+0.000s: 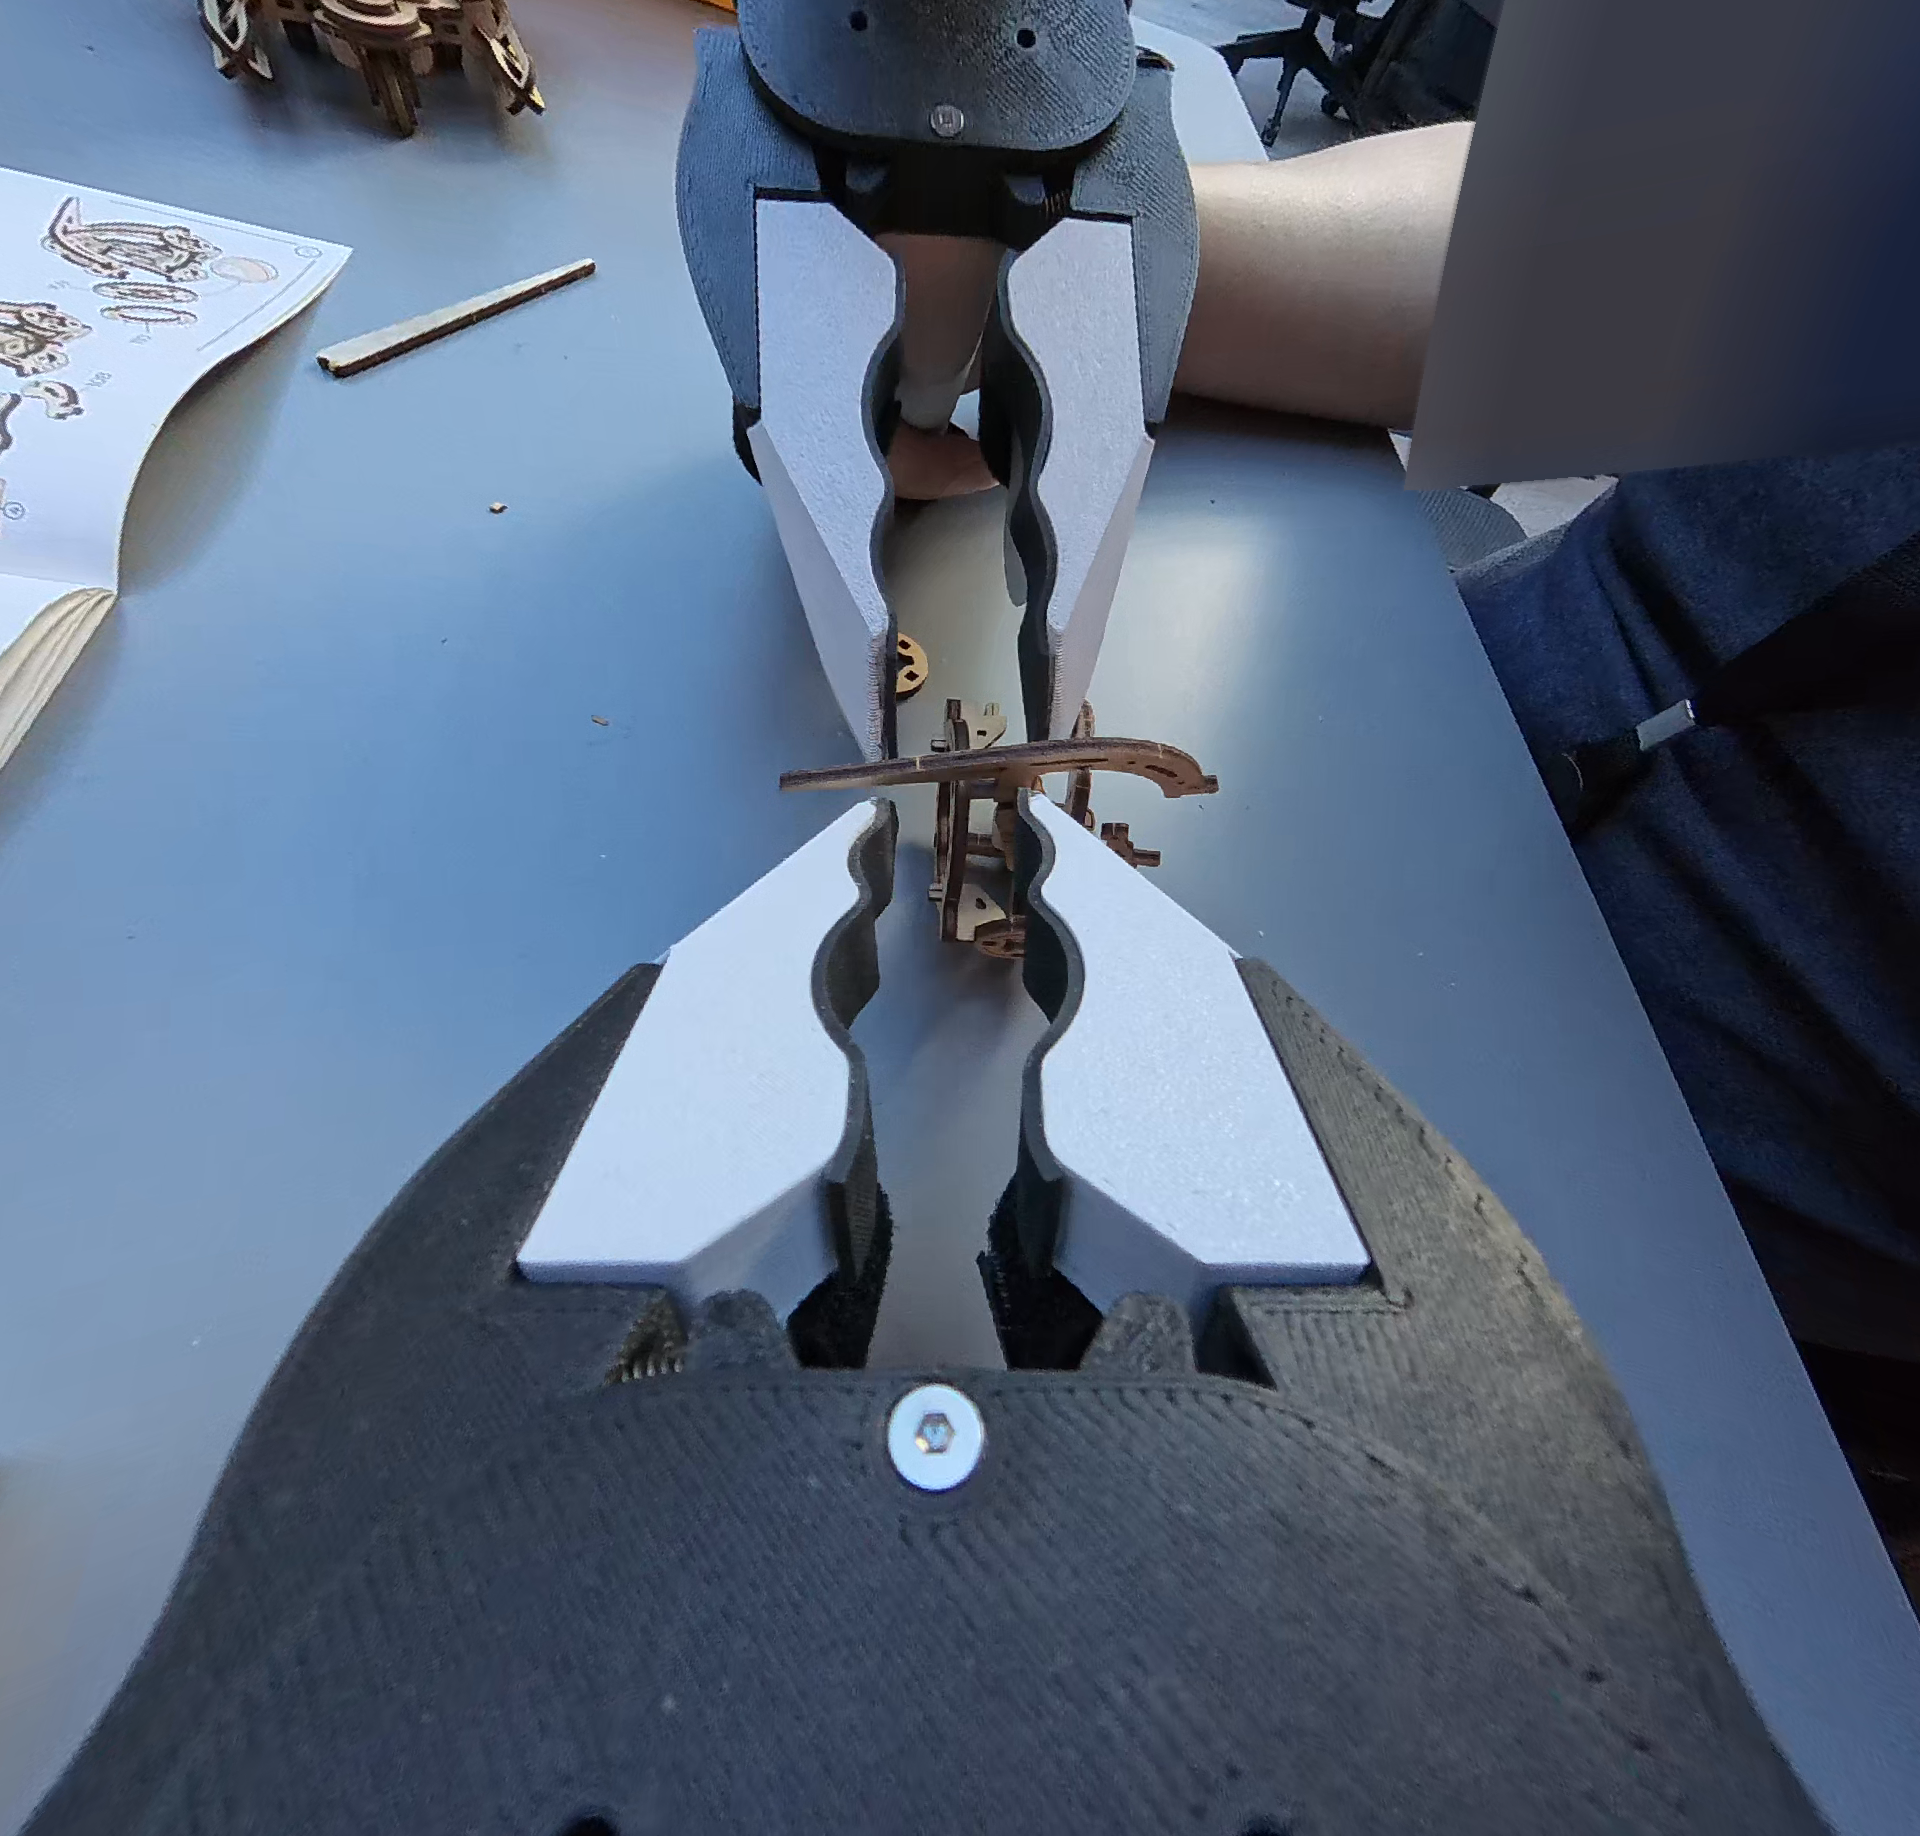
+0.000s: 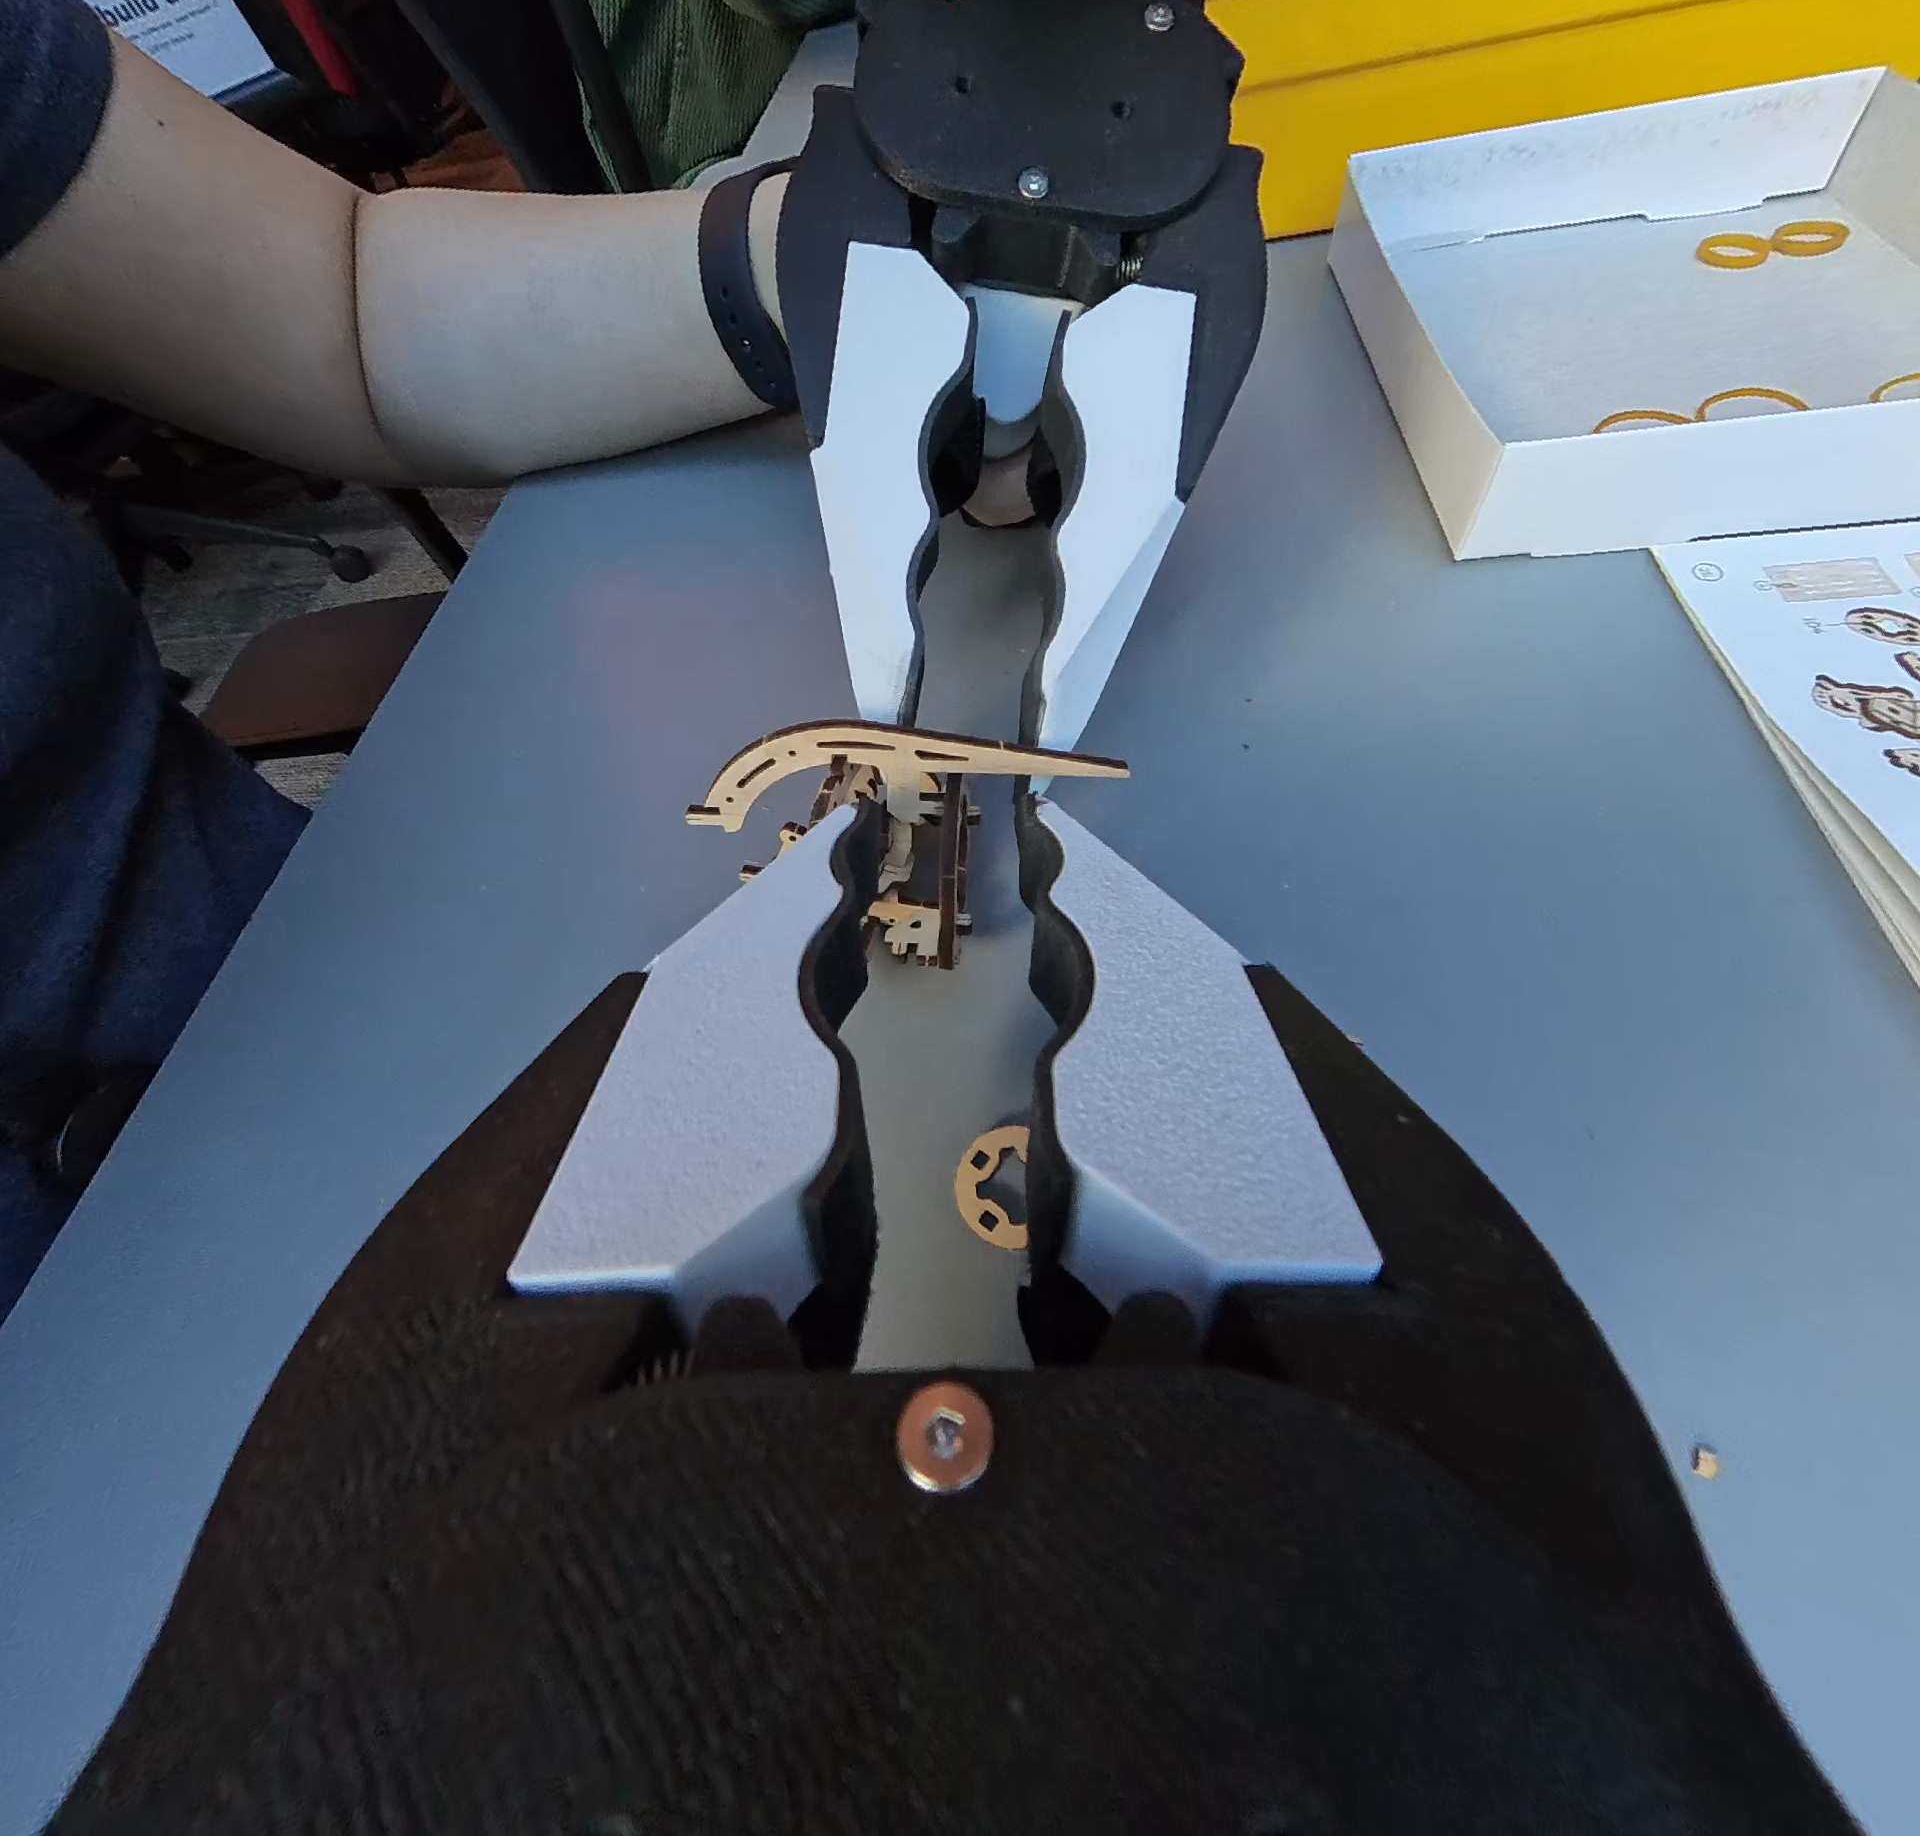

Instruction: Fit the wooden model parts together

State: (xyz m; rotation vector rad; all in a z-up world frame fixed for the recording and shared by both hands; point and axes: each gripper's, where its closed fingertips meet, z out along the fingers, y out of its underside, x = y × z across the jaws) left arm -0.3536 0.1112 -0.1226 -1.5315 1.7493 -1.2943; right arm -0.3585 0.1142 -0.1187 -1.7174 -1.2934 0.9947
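A small wooden sub-assembly (image 1: pixel 971 882) stands on the grey table (image 1: pixel 416 851), with a long curved flat wooden piece (image 1: pixel 1039 760) lying level across its top. My left gripper (image 1: pixel 956 815) is open, its tips at the near side of the assembly, with a gap to its left finger. My right gripper (image 1: pixel 964 742) faces it tip to tip from the far side. In the right wrist view my right gripper (image 2: pixel 935 820) is open around the assembly (image 2: pixel 920 903) without clamping it; the curved piece (image 2: pixel 894 752) crosses in front of the left gripper (image 2: pixel 971 721).
A flat wooden disc (image 2: pixel 997 1189) lies on the table under my right gripper. A finished wooden model (image 1: pixel 353 10), an open booklet (image 1: pixel 125 332) and a wooden stick (image 1: pixel 457 316) lie at the left. A white box (image 2: pixel 1621 352) stands far right. Forearm (image 2: pixel 468 332) rests at the table edge. My left and right fingertips are right by each other. Left tips and right tips are each some 7 cm from the flat wooden disc (image 2: pixel 997 1189).
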